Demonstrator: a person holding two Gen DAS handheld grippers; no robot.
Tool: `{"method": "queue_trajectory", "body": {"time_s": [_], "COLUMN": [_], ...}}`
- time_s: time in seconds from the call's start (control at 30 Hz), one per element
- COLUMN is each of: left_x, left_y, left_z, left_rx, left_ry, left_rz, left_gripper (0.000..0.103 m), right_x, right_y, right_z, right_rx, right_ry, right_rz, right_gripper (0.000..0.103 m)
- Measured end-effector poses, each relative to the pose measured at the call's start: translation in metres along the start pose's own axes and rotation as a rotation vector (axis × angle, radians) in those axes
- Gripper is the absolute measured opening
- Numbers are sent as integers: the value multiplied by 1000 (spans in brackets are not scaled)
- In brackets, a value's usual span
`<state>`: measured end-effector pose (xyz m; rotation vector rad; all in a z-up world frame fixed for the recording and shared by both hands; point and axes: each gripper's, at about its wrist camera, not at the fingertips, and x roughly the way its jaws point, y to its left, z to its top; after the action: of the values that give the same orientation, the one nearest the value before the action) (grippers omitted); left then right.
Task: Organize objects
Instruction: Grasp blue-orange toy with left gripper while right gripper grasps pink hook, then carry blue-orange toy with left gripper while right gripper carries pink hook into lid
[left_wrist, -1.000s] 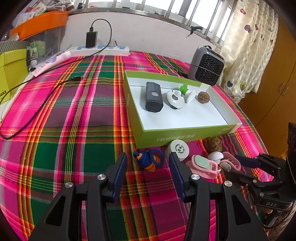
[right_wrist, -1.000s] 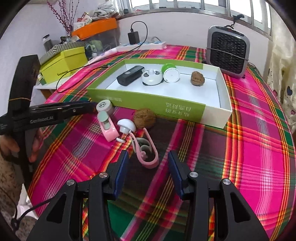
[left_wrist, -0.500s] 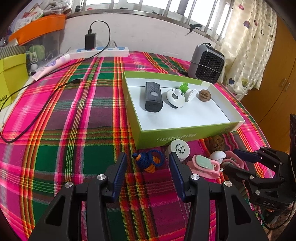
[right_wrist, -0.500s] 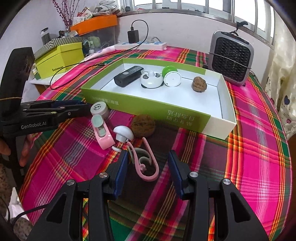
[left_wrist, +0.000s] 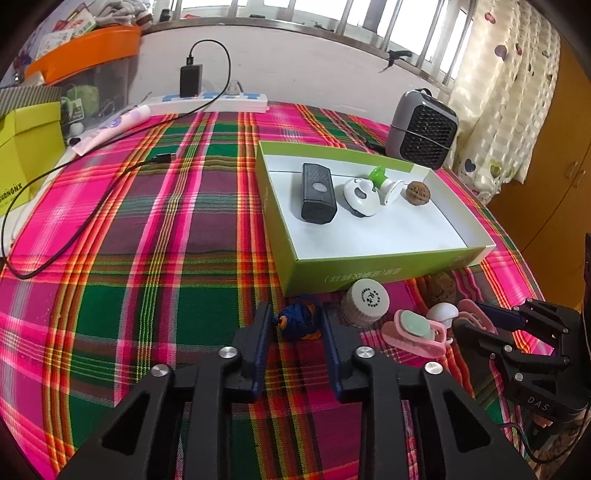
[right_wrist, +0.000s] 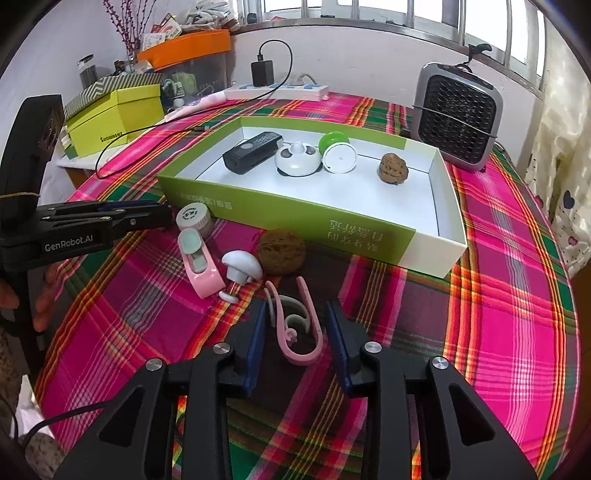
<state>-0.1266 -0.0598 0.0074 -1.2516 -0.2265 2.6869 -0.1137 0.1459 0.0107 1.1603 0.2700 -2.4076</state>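
Room: daylight from a barred window falls on a bench (left_wrist: 155, 236) under a pink, green and red plaid cloth, with a small grey fan heater (right_wrist: 458, 122) at the far edge and a white power strip (left_wrist: 210, 101) by the wall.
Box: an open green box (right_wrist: 295, 206) with a white floor sits on the cloth; inside lie a black remote-like device (right_wrist: 253, 152), a white round gadget (right_wrist: 297, 159), a green-and-white round piece (right_wrist: 338, 153) and a walnut (right_wrist: 393, 168).
Loose things: just in front of the box wall lie a white bottle cap (left_wrist: 365, 301), a pink clip with a pale green pad (left_wrist: 413, 330), a small white mushroom-shaped piece (right_wrist: 242, 266), a second walnut (right_wrist: 281, 251), a pink curved clip (right_wrist: 295, 325) and a blue-and-orange knotted toy (left_wrist: 299, 321).
Left claw: the left claw (left_wrist: 295, 325) is parted moderately, low on the cloth, its blue-padded fingers (left_wrist: 263, 332) standing either side of the knotted toy; they look very close to it, but I cannot tell whether they touch.
Right claw: the right claw (right_wrist: 297, 332) is also parted, its fingers (right_wrist: 338, 332) bracketing the pink curved clip, which lies flat on the cloth between them with small gaps on both sides; nothing is gripped.
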Motion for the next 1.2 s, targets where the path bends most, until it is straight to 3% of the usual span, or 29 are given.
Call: {"method": "queue_trajectory", "body": {"time_s": [0.2,1.2], "left_x": [0,-1], "left_y": [-1,-2], "left_z": [-1,-1], "left_rx": [7,11], "left_ry": [0,-1], "left_rz": [0,7], "left_gripper": [20,19], "right_x": [0,-1], "right_y": [-1,-3], "right_z": [0,-1], "right_rx": [7,19], "right_ry": [-2,-3], "right_rz": [-3,-1], "right_gripper": [25,24]}}
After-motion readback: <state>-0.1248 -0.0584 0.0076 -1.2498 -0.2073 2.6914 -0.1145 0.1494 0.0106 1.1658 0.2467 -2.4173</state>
